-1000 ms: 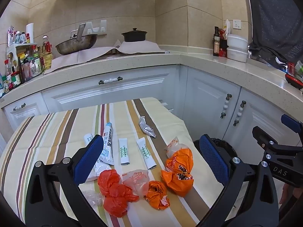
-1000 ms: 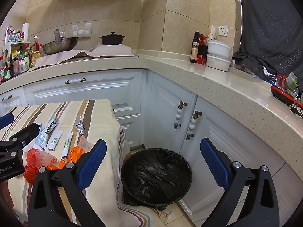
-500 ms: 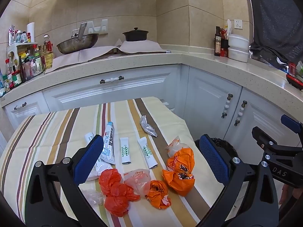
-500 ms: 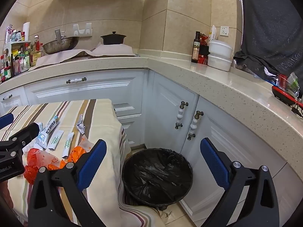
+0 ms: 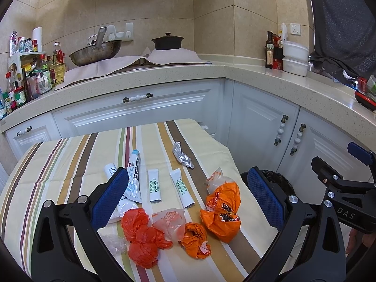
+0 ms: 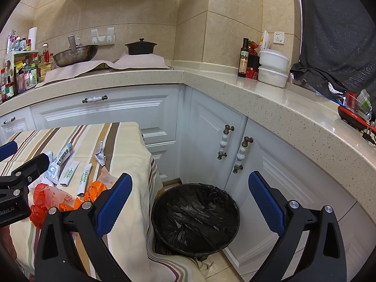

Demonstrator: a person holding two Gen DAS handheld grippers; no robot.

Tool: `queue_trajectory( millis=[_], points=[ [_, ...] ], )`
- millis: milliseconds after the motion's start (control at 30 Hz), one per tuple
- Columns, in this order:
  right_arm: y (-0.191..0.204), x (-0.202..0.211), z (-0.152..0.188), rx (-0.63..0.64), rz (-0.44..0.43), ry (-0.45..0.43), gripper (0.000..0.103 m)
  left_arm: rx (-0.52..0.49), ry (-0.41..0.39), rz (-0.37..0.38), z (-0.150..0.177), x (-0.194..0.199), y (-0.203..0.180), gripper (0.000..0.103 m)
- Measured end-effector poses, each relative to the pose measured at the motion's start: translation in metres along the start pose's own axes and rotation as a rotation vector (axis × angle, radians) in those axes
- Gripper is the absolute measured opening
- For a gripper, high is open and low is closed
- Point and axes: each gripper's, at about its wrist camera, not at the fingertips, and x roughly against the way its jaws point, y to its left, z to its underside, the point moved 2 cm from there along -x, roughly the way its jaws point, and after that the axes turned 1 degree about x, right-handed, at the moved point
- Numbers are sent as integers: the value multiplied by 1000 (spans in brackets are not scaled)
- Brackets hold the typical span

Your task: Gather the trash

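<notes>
- Left gripper [image 5: 188, 197]: black frame, two blue pads with a knurled texture, spread wide with nothing between them; it hangs above the litter on the table.
- Right gripper [image 6: 188, 202]: same build, jaws likewise wide apart and empty, held over the trash bin [image 6: 195, 218] on the floor.
- Trash bin: round, lined with a crinkled glossy black bag; it stands just beside the table's right edge, in front of the white cabinet doors [image 6: 217, 138].
- Tablecloth [image 5: 70, 159]: soft cloth, cream with brown, green and maroon stripes, draping over the edge toward the bin.
- Trash on the cloth, counted from the left wrist view:
  - 2 crumpled orange plastic bags [image 5: 222, 211], thin film with dark print, one large and one small, near the right edge.
  - 1 red-orange bag [image 5: 141, 235], knotted into lumps.
  - 1 translucent bag [image 5: 171, 221] with pale orange print, between red and orange ones.
  - 1 small clear plastic scrap [image 5: 115, 243].
  - 2 flat white sachets [image 5: 154, 186] with green lettering, side by side, apart.
  - 2 white squeeze tubes [image 5: 134, 176]; one has a blue cap, the other lies partly behind the left pad.
  - 1 silver foil blister strip [image 5: 182, 155], bent, farthest from the gripper.
- Countertop [image 6: 235, 89]: speckled beige stone, bearing 1 steel wok [image 5: 95, 51] and 1 dark lidded pot [image 5: 167, 41].
</notes>
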Motion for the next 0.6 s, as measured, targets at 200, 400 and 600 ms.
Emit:
queue_trajectory(
  millis=[200, 400, 600],
  points=[
    [0, 0, 0, 1, -1, 0, 96, 1, 2, 0, 1, 0, 0, 99],
    [0, 0, 1, 0, -2, 0, 96, 1, 3, 0, 1, -1, 0, 99],
    [0, 0, 1, -1, -2, 1, 96, -1, 4, 0, 0, -1, -1, 99]
  ],
)
